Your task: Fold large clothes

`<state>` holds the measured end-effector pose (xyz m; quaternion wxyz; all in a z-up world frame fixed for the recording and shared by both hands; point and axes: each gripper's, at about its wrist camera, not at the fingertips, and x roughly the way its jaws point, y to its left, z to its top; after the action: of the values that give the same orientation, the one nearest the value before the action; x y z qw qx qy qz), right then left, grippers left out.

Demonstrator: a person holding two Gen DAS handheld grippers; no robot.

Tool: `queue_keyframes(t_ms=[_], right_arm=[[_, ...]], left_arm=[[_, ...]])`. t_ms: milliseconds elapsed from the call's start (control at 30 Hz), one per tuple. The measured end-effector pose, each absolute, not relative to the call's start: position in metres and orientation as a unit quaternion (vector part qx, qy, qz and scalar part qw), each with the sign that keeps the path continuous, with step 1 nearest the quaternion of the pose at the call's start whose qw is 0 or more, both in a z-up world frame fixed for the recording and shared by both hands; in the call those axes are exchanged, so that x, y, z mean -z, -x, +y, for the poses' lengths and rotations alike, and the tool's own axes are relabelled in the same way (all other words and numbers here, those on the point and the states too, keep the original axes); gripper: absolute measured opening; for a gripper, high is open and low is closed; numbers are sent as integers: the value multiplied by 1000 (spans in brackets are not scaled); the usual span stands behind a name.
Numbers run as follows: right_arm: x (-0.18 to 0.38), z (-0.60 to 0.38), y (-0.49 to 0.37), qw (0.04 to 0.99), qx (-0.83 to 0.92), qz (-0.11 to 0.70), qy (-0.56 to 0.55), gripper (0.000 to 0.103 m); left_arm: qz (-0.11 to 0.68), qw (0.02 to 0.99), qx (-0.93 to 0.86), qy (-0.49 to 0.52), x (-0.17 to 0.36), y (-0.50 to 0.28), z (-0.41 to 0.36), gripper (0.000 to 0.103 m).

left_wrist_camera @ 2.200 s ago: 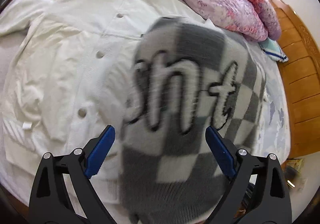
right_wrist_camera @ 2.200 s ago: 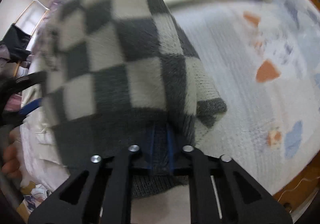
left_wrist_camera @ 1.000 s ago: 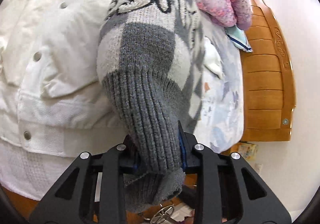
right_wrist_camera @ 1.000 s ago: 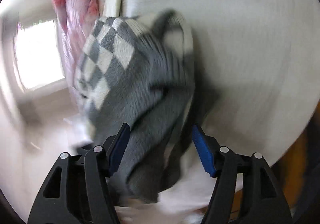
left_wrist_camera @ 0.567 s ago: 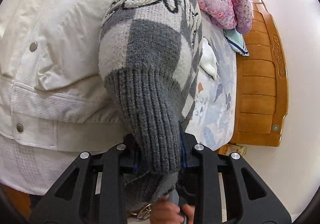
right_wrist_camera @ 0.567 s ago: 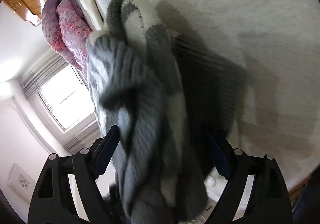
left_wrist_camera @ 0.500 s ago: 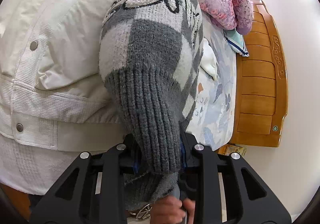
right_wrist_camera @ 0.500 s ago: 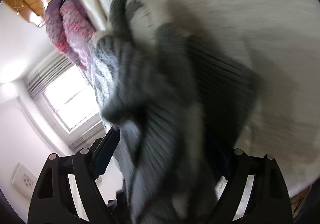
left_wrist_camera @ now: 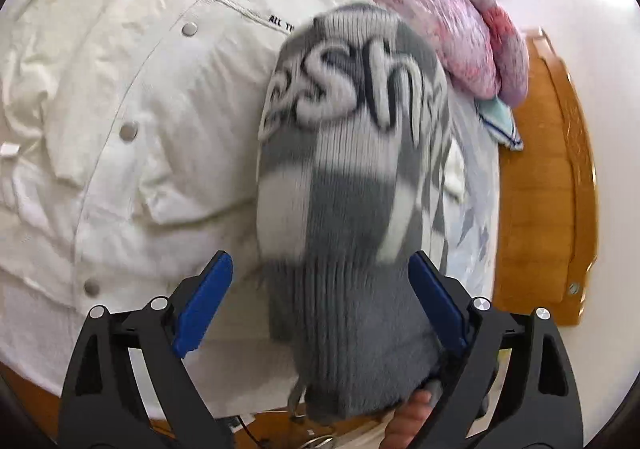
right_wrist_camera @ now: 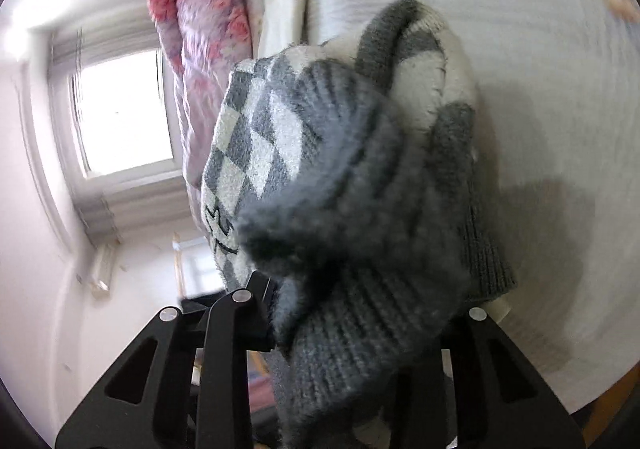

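Note:
A grey-and-white checked knit sweater point(left_wrist_camera: 344, 177) with looped lettering hangs bunched over the bed, its ribbed hem down between my left gripper's point(left_wrist_camera: 320, 301) blue pads point(left_wrist_camera: 204, 301). Those jaws are opening and stand wide, the left pad well clear of the knit. In the right wrist view the same sweater point(right_wrist_camera: 360, 177) is heaped over my right gripper point(right_wrist_camera: 340, 289). Its jaws are closing on the ribbed hem and the pads are hidden under the wool. A person's fingers point(left_wrist_camera: 408, 417) show below the hem.
A white snap-button jacket point(left_wrist_camera: 140, 109) lies spread on the bed to the left. A pink floral quilt point(left_wrist_camera: 440, 9) is piled at the top, with a wooden bed board point(left_wrist_camera: 540, 189) to the right. The pale patterned sheet point(right_wrist_camera: 520, 69) and a bright window point(right_wrist_camera: 120, 113) show too.
My left gripper let go of the ribbed hem and sprang wide. My right gripper, wide before with the sweater loose between its pads, has closed in on the bunched hem.

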<state>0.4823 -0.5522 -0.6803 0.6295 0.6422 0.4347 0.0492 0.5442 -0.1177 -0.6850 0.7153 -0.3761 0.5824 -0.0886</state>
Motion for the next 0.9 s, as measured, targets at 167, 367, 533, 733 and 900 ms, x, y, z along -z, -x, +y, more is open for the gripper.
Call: queue_keyframes(t_ms=[167,367,533,733,900], right_arm=[[676,-549,-493,652,-54,471,-592,29],[656,-546,-521,697,-65,507,-503,25],[612,-550,-547,753,-96,491,-427,23],[546,-597,-574,812,-122,441,-361,22],[478,-653,-564,857,-122,381,-324,22]], left_arm=[[589,729,95,336,703,-594,-138,98],[605,728,73,313,740,-614,-159,91],[559,769,74,300,705,-603,-180,63],[498,784,117,352,653,-607,-226,62],[436,776,202,409,600,-626,-290,62]])
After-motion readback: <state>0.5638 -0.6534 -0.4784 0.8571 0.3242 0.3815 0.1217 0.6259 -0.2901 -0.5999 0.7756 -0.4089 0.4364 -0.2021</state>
